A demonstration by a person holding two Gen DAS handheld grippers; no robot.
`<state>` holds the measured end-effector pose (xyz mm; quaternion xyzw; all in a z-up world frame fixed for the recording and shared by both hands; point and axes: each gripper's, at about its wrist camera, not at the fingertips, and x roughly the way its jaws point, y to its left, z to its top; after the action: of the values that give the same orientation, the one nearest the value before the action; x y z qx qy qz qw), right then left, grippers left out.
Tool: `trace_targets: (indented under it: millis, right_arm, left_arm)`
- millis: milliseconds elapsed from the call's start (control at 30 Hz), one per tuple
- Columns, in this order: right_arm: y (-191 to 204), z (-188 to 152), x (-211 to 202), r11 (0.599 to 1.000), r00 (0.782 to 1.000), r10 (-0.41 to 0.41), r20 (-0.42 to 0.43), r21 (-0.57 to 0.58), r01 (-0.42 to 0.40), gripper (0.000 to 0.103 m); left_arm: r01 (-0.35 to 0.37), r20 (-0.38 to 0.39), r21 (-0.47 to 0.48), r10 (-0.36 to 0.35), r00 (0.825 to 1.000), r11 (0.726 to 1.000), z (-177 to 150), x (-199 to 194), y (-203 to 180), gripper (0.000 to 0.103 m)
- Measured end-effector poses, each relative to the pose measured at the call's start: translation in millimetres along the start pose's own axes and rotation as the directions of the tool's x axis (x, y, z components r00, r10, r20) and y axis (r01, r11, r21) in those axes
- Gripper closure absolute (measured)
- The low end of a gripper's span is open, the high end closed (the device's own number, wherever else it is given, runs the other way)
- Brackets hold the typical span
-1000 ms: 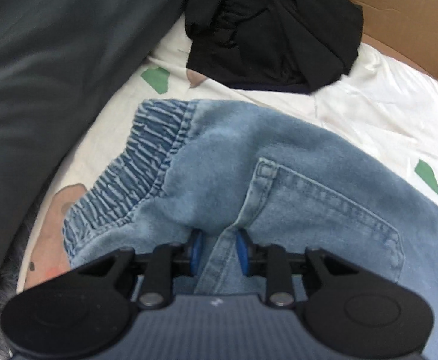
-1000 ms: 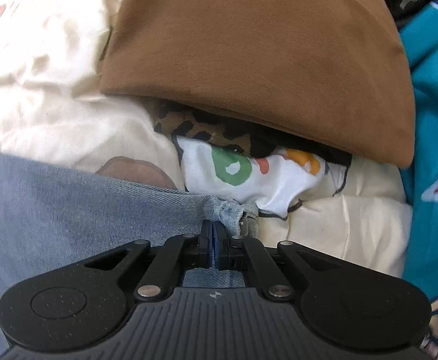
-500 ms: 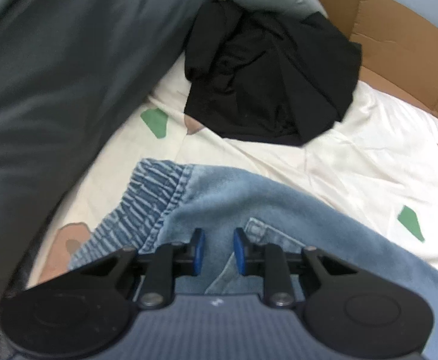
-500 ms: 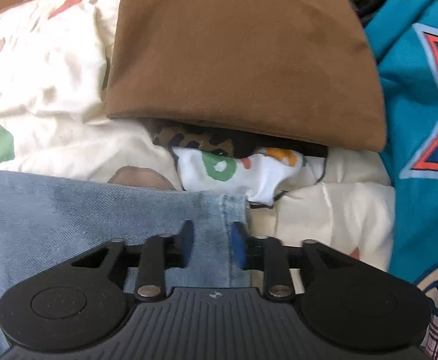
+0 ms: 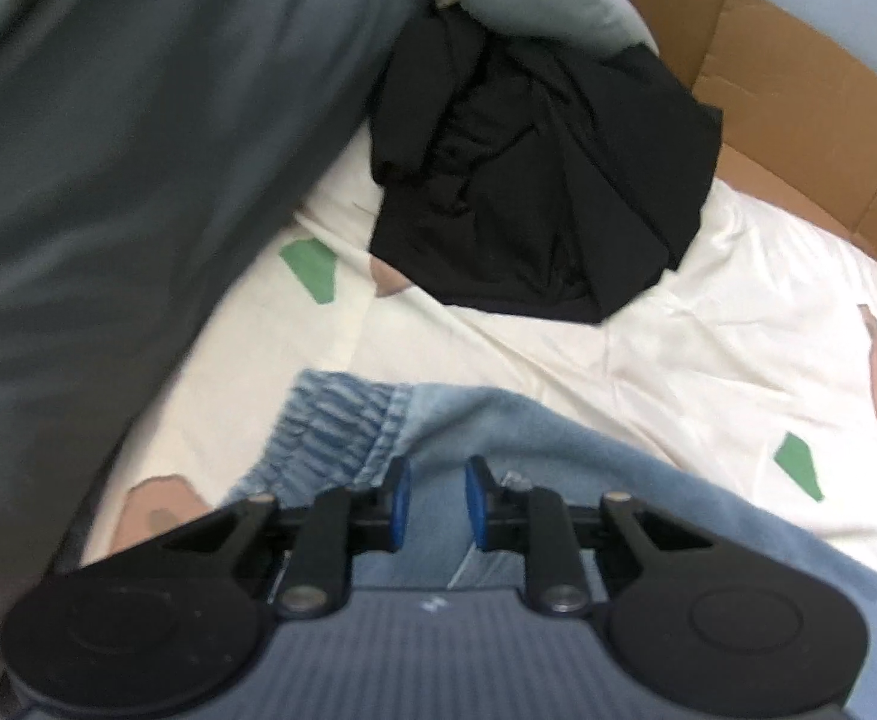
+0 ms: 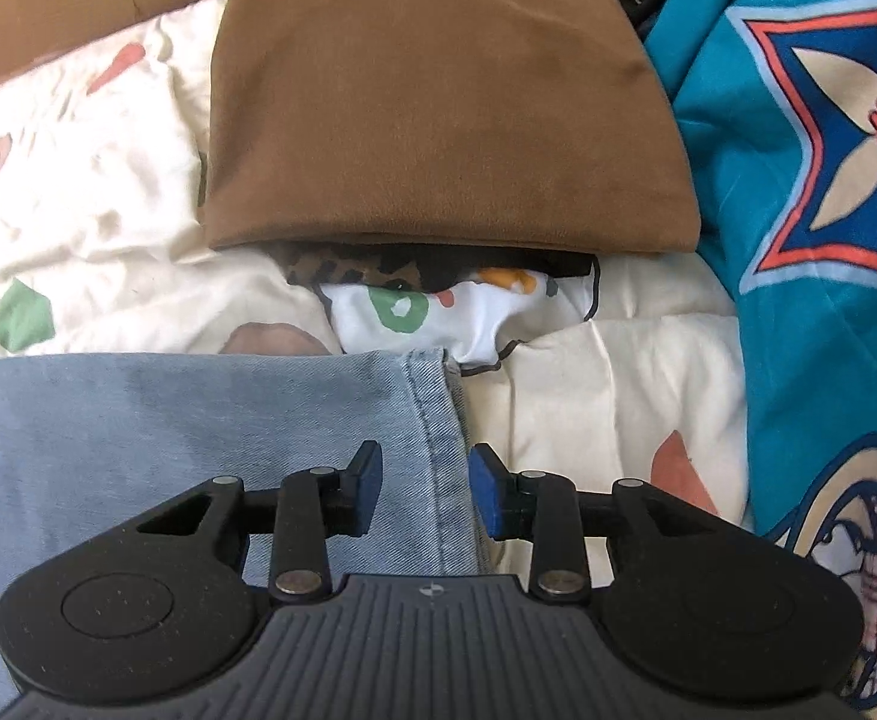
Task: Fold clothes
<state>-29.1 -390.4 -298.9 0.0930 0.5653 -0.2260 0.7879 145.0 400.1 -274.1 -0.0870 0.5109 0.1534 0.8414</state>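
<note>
Light blue jeans [image 5: 564, 450] lie on a cream patterned bedsheet [image 5: 678, 354], their elastic waistband [image 5: 330, 426] at the left. My left gripper [image 5: 437, 501] hovers over the denim just right of the waistband. Its jaws are closing, with denim showing in the gap below them, and the pads do not press on it. In the right wrist view the jeans leg [image 6: 198, 420] lies flat, its hem [image 6: 438, 402] toward the right. My right gripper [image 6: 425, 492] stands open over that hem, holding nothing.
A crumpled black garment [image 5: 534, 192] lies beyond the jeans, with dark grey fabric [image 5: 108, 180] at the left and cardboard [image 5: 798, 108] behind. Past the hem sit a folded brown garment [image 6: 438, 108], a white printed garment [image 6: 456, 312] and a teal blanket [image 6: 798, 180].
The right gripper let go of the jeans hem and opened; the hem now lies flat. The left gripper rose off the denim and its gap narrowed slightly.
</note>
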Motion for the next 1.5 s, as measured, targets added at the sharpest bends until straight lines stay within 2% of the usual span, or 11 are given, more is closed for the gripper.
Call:
trace_targets:
  millis: [267, 400, 567, 767, 867, 1067, 1167, 1233, 1400, 1500]
  right_arm:
    - [0.9, -9.9, -20.4, 0.999, 1.0, 0.02, 0.021, 0.027, -0.02, 0.063]
    - [-0.2, -14.3, -28.4, 0.999, 1.0, 0.013, 0.027, 0.034, -0.014, 0.061]
    - [-2.6, -19.3, -28.8, 0.999, 1.0, 0.008, 0.004, 0.052, -0.008, 0.06]
    - [-3.9, -26.4, -25.0, 0.998, 1.0, 0.007, -0.024, 0.059, -0.005, 0.06]
    - [-3.1, -26.3, -27.5, 0.999, 1.0, 0.004, -0.023, 0.052, -0.002, 0.06]
    - [-1.0, -16.9, -36.1, 0.998, 1.0, 0.016, 0.004, 0.063, -0.016, 0.06]
    - [-1.5, -4.5, -48.3, 0.997, 0.999, 0.026, 0.043, 0.074, -0.03, 0.06]
    - [-3.4, 8.5, -59.2, 0.995, 0.996, 0.035, 0.077, 0.088, -0.042, 0.06]
    - [-6.6, 43.5, -88.2, 0.989, 0.984, 0.067, 0.166, 0.117, -0.087, 0.06]
    - [-10.0, 64.7, -104.0, 0.982, 0.974, 0.096, 0.205, 0.14, -0.126, 0.059]
  left_arm:
    - [-0.041, -0.04, 0.013, 0.042, 0.998, 0.999, -35.5, -34.0, 18.0, 0.085]
    - [-0.043, -0.068, -0.009, 0.042, 0.997, 0.999, -58.4, -32.4, 31.7, 0.085]
    - [-0.07, -0.102, -0.013, 0.069, 0.992, 0.997, -77.3, -10.0, 43.7, 0.085]
    - [-0.06, -0.129, -0.026, 0.057, 0.99, 0.998, -78.1, 16.1, 48.1, 0.083]
    - [-0.059, -0.123, -0.058, 0.051, 0.991, 0.997, -74.3, 19.6, 49.6, 0.082]
    - [-0.075, -0.117, -0.048, 0.069, 0.991, 0.996, -62.6, 13.0, 43.3, 0.082]
    - [-0.065, -0.109, -0.054, 0.059, 0.992, 0.996, -56.7, 1.3, 40.1, 0.07]
    - [-0.063, -0.107, -0.05, 0.058, 0.993, 0.997, -52.7, -7.0, 35.9, 0.055]
    - [-0.052, -0.086, -0.062, 0.046, 0.995, 0.997, -39.2, -36.9, 22.1, 0.045]
    - [-0.036, -0.072, -0.071, 0.03, 0.997, 0.997, -31.7, -55.0, 14.0, 0.044]
